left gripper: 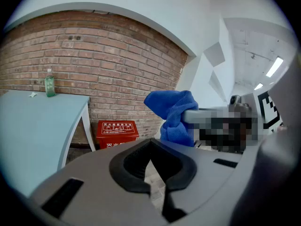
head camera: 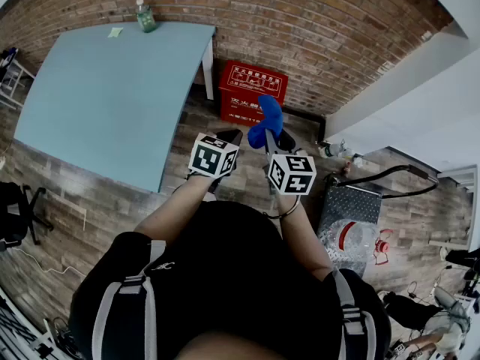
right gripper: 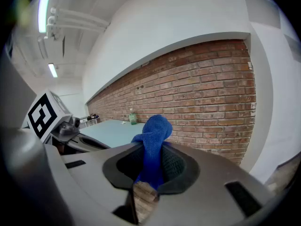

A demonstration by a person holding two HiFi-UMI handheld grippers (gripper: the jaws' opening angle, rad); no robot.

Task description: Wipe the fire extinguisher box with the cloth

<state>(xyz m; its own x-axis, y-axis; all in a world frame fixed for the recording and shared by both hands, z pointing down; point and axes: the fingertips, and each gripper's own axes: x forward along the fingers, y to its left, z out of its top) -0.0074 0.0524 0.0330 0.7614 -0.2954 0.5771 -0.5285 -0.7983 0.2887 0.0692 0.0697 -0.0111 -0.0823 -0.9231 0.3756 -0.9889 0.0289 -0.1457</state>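
The red fire extinguisher box (head camera: 253, 92) stands on the floor against the brick wall, beside the table leg. It also shows low in the left gripper view (left gripper: 116, 132). My right gripper (head camera: 276, 139) is shut on a blue cloth (head camera: 266, 118), held up in the air short of the box. The cloth (right gripper: 153, 135) sticks up out of the right gripper (right gripper: 151, 150) between its black pads. My left gripper (head camera: 227, 137) hangs just left of the right one. This left gripper (left gripper: 150, 144) is shut with nothing in it, and the cloth (left gripper: 174, 114) shows beyond it.
A light blue table (head camera: 105, 96) fills the left, with a green bottle (head camera: 145, 17) at its far edge. To the right stand a metal hand cart (head camera: 352, 201) and a bag of plastic bottles (head camera: 349, 238). A black chair (head camera: 15, 208) sits at far left.
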